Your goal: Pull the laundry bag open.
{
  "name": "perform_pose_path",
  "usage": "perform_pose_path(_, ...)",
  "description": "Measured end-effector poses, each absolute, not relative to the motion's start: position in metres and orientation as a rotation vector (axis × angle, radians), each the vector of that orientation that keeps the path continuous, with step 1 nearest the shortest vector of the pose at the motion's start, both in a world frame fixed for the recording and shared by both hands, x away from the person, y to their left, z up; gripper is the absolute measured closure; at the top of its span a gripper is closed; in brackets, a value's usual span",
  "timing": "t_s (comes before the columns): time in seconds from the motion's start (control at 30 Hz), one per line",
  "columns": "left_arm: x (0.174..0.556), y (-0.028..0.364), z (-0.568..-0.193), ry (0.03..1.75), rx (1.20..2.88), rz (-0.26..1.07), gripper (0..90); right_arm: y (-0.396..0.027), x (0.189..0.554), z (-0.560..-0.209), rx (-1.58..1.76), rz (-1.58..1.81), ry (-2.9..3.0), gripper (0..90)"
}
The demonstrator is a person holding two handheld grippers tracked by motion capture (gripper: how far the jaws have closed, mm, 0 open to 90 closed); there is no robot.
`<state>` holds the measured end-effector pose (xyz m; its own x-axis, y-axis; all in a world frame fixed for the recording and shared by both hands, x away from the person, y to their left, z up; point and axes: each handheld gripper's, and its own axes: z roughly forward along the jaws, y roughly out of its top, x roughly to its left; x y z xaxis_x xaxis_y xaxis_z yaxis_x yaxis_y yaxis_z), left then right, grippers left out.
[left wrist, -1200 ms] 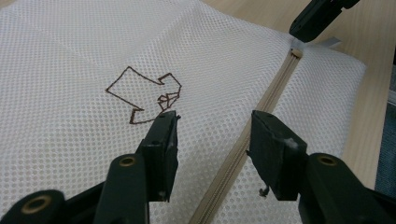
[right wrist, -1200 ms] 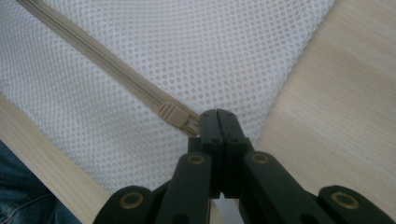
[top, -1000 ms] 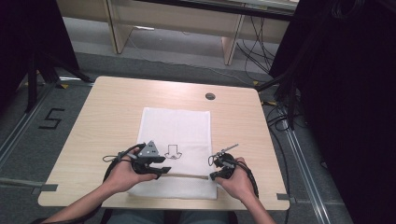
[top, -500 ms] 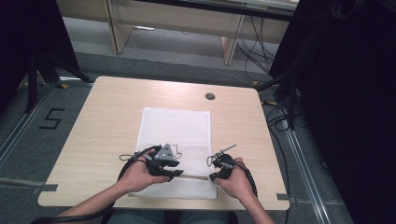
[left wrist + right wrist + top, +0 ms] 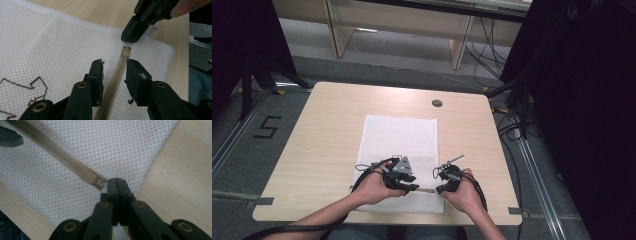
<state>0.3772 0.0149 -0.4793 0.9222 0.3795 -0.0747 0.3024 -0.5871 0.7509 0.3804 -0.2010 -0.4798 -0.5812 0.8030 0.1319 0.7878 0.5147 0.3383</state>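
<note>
Unzipping the mesh bag (image 5: 401,145): right gripper (image 5: 116,182) jaws pinch the white tab at the zipper's (image 5: 115,78) right end; left gripper (image 5: 113,72) jaws, half-wide, have just been closing astride the zipper, next needing its slider (image 5: 126,52).

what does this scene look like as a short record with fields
surface: wooden table
item: white mesh bag lying flat, beige zipper along its near edge
zipper slider: at the right end of the zipper
left gripper: fingers either side of the zipper just short of the slider, have just been closing, not yet pressing on it
right gripper: shut, pinching the bag's edge at the white tab just past the slider
marking: brown outline drawing on the mesh
</note>
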Motion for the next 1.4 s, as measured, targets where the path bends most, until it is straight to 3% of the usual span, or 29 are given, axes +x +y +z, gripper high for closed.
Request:
perform_pose_path(1.17,0.380,-0.036,-0.505,0.371,2.307,0.074,71.7,-0.203,0.381,-0.481,1.413,0.599,2.699,90.0)
perform_pose_path(1.4,0.381,-0.040,-0.503,0.343,2.344,0.099,78.4,-0.204,0.381,-0.481,1.418,0.603,2.699,90.0)
